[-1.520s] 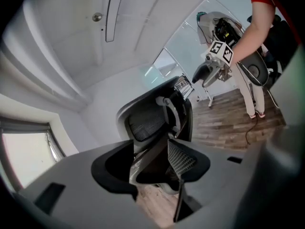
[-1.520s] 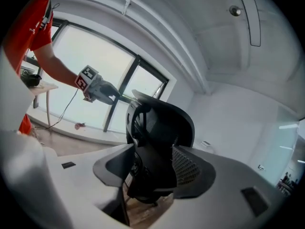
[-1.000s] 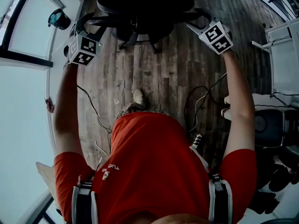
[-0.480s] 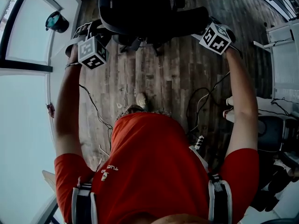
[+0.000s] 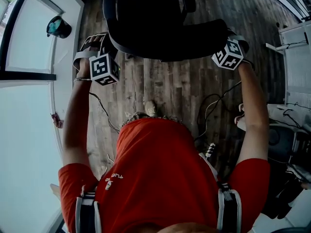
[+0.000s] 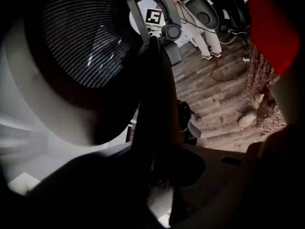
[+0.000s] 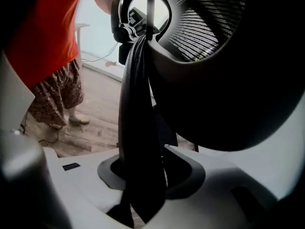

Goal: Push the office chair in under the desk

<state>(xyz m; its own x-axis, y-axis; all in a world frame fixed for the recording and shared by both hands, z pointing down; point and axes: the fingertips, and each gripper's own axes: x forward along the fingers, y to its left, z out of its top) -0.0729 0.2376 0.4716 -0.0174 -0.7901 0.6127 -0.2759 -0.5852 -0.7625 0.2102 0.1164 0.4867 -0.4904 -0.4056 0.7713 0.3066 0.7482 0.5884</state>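
The office chair (image 5: 160,25) takes up the top of the head view. It stands on the wooden floor (image 5: 165,86) straight ahead of the person, with its dark backrest towards them and its armrests reaching away. The person's red shirt (image 5: 160,169) fills the lower half, and both arms stretch forward to the two sides of the backrest.

The left gripper (image 6: 157,175) is at the backrest's left edge and the right gripper (image 7: 143,180) at its right edge. Both sets of jaws have just been closing and now stand partly open, each clamped on a black side bar of the backrest frame that runs up between the pads. The mesh of the backrest curves away beside each bar.

From overhead, the jaw tips are covered by the backrest's rim, and only the marker cubes and handles show. The chair's base and wheels lie under the seat. The left gripper view is very dark around the jaws, so the pad contact there is hard to make out. Loose cables (image 5: 209,106) trail across the floor on the right.
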